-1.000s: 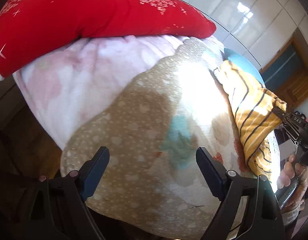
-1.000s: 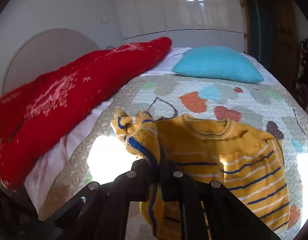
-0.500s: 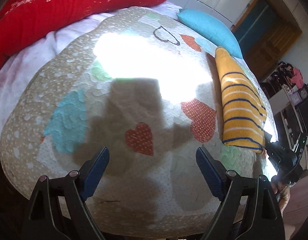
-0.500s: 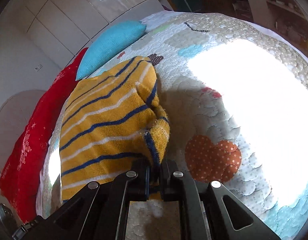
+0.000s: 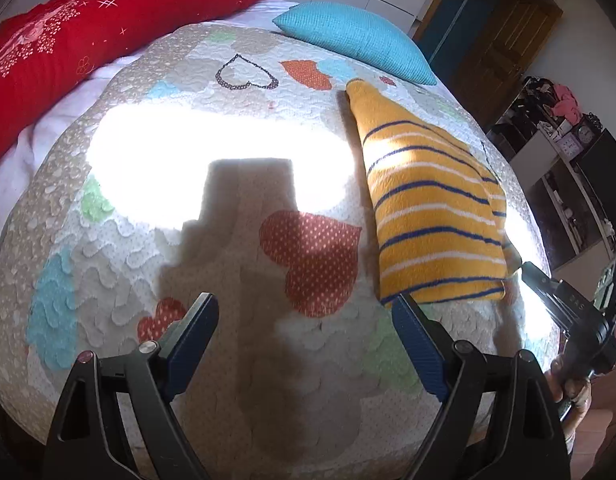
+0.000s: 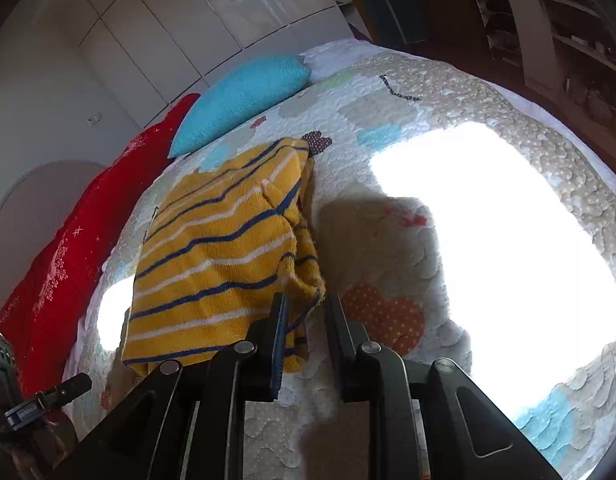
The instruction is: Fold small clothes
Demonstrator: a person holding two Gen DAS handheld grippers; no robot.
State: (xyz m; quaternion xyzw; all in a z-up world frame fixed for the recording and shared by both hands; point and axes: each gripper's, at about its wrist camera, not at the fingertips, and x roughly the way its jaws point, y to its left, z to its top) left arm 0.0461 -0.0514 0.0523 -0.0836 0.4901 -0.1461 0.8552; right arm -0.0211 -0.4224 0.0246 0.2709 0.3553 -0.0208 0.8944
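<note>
Item: yellow striped sweater, folded, lay centre-left of the right wrist frame on the quilted bed. Your right claw was opening, a sweater corner loose between its jaws. Your left claw stood wide, empty.

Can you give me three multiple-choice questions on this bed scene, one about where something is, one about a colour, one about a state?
1. Where does the yellow striped sweater lie?
A. On the quilt
B. On the floor
C. On the blue pillow

2. What colour is the pillow beyond the sweater?
A. Green
B. Turquoise blue
C. Black

3. How is the left hand-held gripper?
A. Clamped on the sweater
B. Gripping a pillow
C. Open and empty

Answers: 1 A, it lies folded on the heart-patterned quilt. 2 B, the knitted pillow is turquoise. 3 C, its blue pads stand wide apart over bare quilt.
</note>
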